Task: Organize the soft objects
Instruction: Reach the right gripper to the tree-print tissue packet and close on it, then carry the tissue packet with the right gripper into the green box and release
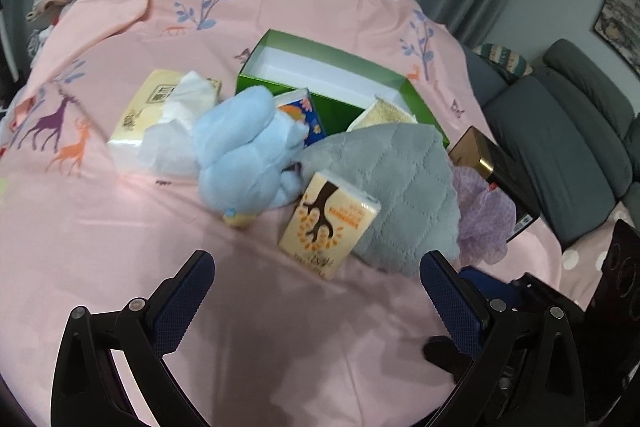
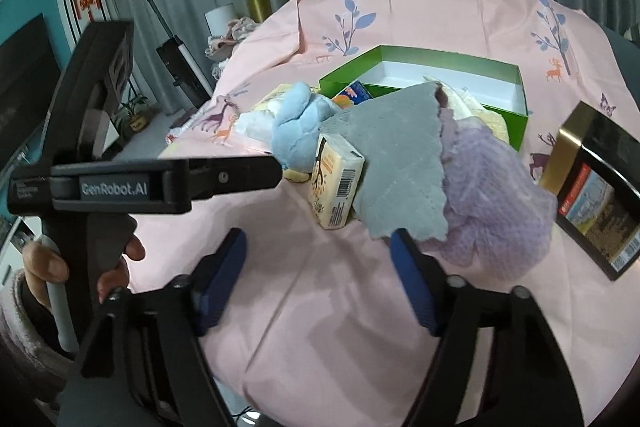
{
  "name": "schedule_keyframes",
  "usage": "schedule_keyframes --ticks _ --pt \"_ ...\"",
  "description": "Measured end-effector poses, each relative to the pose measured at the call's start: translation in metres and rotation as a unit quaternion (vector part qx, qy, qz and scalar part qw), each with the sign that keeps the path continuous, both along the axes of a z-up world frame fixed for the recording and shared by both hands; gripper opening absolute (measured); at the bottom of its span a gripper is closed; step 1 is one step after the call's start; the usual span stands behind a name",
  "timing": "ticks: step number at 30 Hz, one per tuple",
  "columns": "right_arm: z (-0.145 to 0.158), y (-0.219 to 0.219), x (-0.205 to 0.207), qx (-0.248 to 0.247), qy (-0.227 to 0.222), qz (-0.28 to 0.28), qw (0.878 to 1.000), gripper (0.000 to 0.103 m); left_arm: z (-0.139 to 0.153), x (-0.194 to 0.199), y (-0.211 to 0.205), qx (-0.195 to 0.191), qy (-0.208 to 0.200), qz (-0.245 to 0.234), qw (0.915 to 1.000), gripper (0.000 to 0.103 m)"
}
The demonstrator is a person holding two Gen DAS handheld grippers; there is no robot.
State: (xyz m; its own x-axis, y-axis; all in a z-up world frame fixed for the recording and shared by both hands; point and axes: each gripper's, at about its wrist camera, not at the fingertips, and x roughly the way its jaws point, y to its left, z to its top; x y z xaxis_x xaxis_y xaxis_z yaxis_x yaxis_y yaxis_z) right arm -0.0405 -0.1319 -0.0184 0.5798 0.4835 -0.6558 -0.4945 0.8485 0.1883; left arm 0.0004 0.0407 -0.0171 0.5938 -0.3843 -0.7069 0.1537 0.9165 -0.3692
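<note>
A pile of soft things lies on the pink cloth in front of an open green box [image 1: 362, 73] [image 2: 500, 67]: a light blue plush toy [image 1: 244, 151] [image 2: 298, 127], a grey quilted cloth [image 1: 400, 179] [image 2: 396, 163], a purple mesh sponge [image 1: 482, 223] [image 2: 492, 195], a small tissue pack with a tree print [image 1: 328, 223] [image 2: 336, 183], a large tissue pack [image 1: 160, 115] and a cream sponge [image 1: 386, 117]. My left gripper [image 1: 316, 291] is open and empty just short of the tree-print pack. My right gripper [image 2: 320, 267] is open and empty near the grey cloth's edge.
A black and gold box [image 1: 496, 179] [image 2: 596, 187] lies right of the pile. A blue printed pack [image 1: 302, 115] leans at the green box. A grey sofa [image 1: 560, 131] stands to the right. The left gripper's body [image 2: 160, 183] shows at the right wrist view's left.
</note>
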Motion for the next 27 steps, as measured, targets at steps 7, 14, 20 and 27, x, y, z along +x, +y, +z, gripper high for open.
schedule_keyframes --ticks 7,14,20,27 --pt "-0.015 0.02 0.017 -0.045 -0.012 0.02 0.999 0.044 -0.013 0.02 -0.002 -0.025 0.002 -0.027 0.9993 0.098" --pt "-0.026 0.028 0.038 -0.06 -0.009 0.016 0.998 0.042 -0.031 0.043 -0.008 -0.048 0.024 -0.06 0.9967 0.066" --pt "-0.034 0.034 0.051 -0.068 -0.007 0.019 0.997 0.038 -0.039 0.055 -0.005 -0.078 0.03 -0.072 0.9939 0.066" --pt "-0.042 0.033 0.066 -0.055 0.011 0.006 0.998 0.027 -0.043 0.066 -0.005 -0.096 0.037 -0.086 0.991 0.065"
